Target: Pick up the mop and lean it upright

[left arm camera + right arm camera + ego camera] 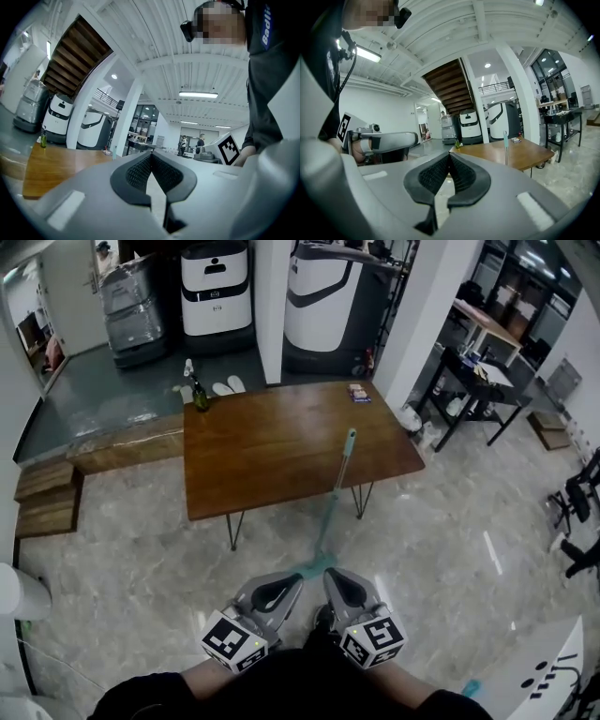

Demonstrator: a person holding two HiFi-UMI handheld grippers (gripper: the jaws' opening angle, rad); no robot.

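Observation:
The mop stands leaning against the front edge of the brown wooden table. Its teal grip is at the top, the thin shaft slants down, and the teal head rests on the floor. In the right gripper view the handle rises in front of the table. Both grippers are held close to the person's body, just short of the mop head. My left gripper is shut and holds nothing. My right gripper is also shut and holds nothing.
A green bottle and a small box sit on the table's far side. Wooden steps lie at the left, a black desk at the right, white service robots at the back. Marble floor surrounds the table.

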